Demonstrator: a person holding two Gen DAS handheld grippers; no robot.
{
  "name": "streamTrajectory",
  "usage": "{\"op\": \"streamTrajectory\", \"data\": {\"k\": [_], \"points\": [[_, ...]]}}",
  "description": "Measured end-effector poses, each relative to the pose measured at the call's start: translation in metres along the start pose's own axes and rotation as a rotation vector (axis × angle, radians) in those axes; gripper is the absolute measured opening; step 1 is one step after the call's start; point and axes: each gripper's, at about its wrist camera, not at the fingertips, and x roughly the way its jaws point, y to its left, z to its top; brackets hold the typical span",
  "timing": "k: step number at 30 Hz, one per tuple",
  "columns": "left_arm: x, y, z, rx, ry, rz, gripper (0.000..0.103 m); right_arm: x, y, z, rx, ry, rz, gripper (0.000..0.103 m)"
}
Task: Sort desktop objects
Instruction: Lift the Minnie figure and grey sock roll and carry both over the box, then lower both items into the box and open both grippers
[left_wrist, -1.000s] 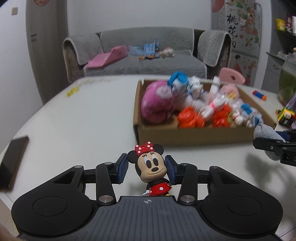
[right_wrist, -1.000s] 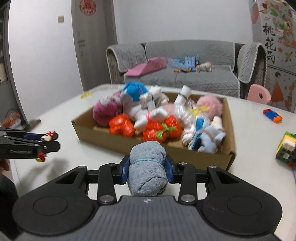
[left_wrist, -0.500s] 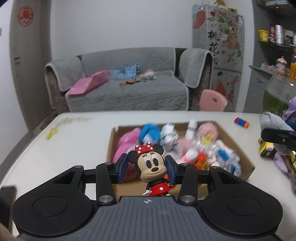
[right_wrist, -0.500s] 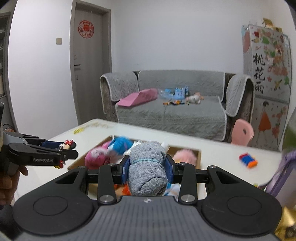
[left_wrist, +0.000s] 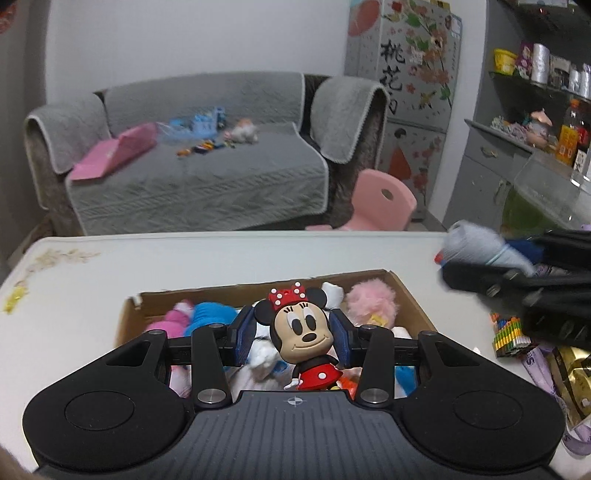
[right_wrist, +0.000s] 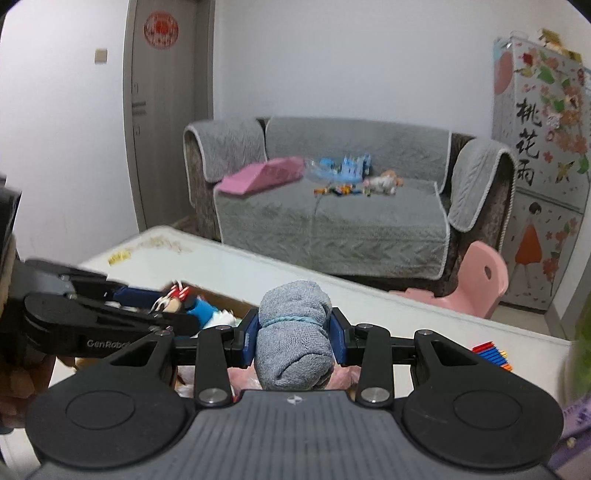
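Observation:
My left gripper (left_wrist: 292, 334) is shut on a Minnie Mouse figure (left_wrist: 301, 338) and holds it above the open cardboard box (left_wrist: 410, 295) full of soft toys. My right gripper (right_wrist: 294, 338) is shut on a rolled grey towel (right_wrist: 293, 338) bound with a blue band, also above the box. The right gripper with the towel (left_wrist: 484, 251) shows at the right of the left wrist view. The left gripper with the figure (right_wrist: 173, 301) shows at the left of the right wrist view.
The box sits on a white table (left_wrist: 221, 258). A colourful block stack (left_wrist: 511, 332) and gold and purple packets (left_wrist: 569, 369) lie at the table's right. A striped block (right_wrist: 491, 352) lies to the right. A grey sofa (left_wrist: 192, 173) and pink chair (left_wrist: 380, 199) stand beyond.
Both grippers have risen and moved forward over the box, each still holding its object. The box now lies beneath them, and the two grippers are closer together.

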Motion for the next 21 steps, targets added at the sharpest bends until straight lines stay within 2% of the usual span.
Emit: {"op": "streamTrajectory", "data": {"k": [8, 17, 20, 21], "points": [[0.063, -0.009, -0.004, 0.04, 0.085, 0.013, 0.05, 0.046, -0.007, -0.032, 0.018, 0.122, -0.007, 0.036], [0.081, -0.015, -0.021, 0.072, 0.118, 0.011, 0.052, 0.057, -0.007, -0.051, 0.03, 0.176, -0.019, 0.038], [0.08, -0.016, -0.023, 0.077, 0.102, 0.044, 0.067, 0.056, -0.007, -0.051, 0.028, 0.175, -0.035, 0.039], [0.078, -0.015, -0.024, 0.07, 0.096, 0.05, 0.073, 0.054, -0.009, -0.05, 0.035, 0.174, -0.039, 0.042]]}}
